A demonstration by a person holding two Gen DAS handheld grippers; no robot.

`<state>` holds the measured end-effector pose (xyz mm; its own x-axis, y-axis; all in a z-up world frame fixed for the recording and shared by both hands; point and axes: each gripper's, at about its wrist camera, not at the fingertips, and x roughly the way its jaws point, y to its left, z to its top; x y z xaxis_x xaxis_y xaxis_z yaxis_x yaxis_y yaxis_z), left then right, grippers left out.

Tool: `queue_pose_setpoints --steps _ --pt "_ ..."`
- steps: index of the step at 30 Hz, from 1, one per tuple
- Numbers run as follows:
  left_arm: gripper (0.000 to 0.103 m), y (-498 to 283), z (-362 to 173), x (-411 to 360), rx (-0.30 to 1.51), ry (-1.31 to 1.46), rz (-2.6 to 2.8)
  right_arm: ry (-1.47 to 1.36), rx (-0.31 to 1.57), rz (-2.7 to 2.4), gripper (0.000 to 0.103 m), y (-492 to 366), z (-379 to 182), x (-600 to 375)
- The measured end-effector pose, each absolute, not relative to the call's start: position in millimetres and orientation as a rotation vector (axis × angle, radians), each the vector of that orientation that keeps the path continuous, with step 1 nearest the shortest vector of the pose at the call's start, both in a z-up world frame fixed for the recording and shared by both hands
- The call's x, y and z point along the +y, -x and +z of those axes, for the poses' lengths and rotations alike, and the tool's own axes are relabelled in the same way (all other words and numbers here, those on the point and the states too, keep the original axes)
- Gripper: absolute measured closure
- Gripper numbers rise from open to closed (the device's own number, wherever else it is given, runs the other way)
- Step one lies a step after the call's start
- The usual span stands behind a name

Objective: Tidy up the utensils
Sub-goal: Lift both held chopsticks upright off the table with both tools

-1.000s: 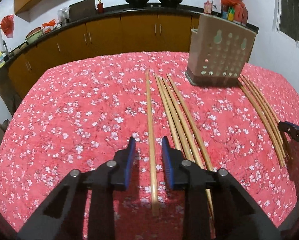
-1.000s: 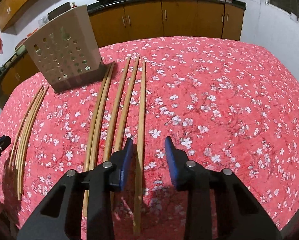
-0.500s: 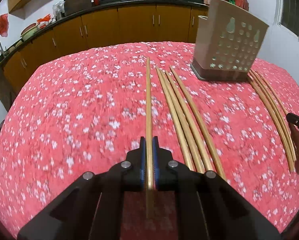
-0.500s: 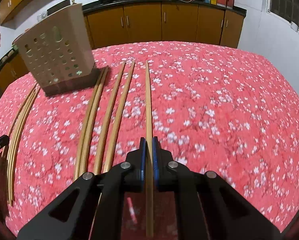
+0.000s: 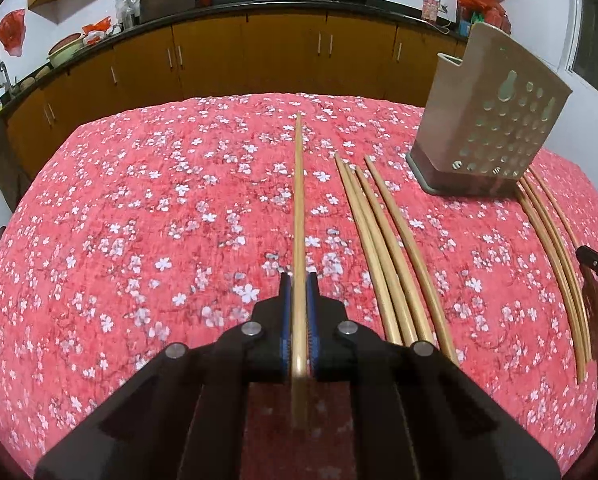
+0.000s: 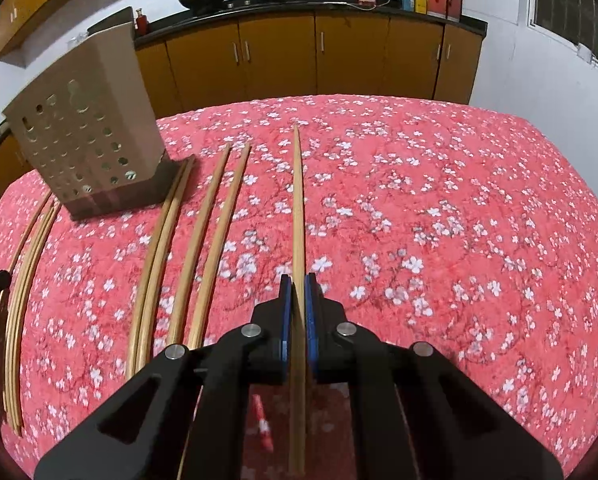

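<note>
My left gripper point(image 5: 298, 280) is shut on a long wooden chopstick point(image 5: 298, 208) and holds it lifted above the red floral tablecloth point(image 5: 139, 240). My right gripper point(image 6: 297, 282) is shut on another chopstick point(image 6: 297, 208), also raised off the cloth. A beige perforated utensil holder point(image 5: 487, 120) stands at the back right in the left wrist view and at the back left in the right wrist view point(image 6: 83, 136). Several loose chopsticks point(image 5: 387, 256) lie on the cloth between the grippers; they also show in the right wrist view point(image 6: 187, 256).
Another bundle of chopsticks point(image 5: 555, 248) lies right of the holder in the left wrist view, and at the far left in the right wrist view point(image 6: 23, 272). Brown kitchen cabinets point(image 5: 283, 52) with woks on the counter stand behind the table. A small red object point(image 6: 261, 424) lies under my right gripper.
Both grippers went from open around a chopstick to shut on it. Both then lifted their chopsticks off the cloth, and the views rose and tilted.
</note>
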<state>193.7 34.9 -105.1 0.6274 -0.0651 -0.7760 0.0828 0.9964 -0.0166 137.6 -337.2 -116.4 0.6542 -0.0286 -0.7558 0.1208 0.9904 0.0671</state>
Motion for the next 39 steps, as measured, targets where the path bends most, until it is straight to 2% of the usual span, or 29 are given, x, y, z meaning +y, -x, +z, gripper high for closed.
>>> queue_pose_setpoints --steps 10,17,39 --pt "0.095 -172.4 -103.7 33.4 0.889 -0.045 -0.081 -0.101 0.856 -0.08 0.096 -131.3 -115.2 -334.8" --pt "0.095 -162.8 -90.6 37.7 0.879 -0.059 -0.078 -0.119 0.767 -0.068 0.096 -112.6 -81.6 -334.6" --pt "0.095 -130.5 35.4 62.3 0.53 0.052 -0.063 -0.166 0.487 -0.07 0.096 -96.3 0.4 -346.4"
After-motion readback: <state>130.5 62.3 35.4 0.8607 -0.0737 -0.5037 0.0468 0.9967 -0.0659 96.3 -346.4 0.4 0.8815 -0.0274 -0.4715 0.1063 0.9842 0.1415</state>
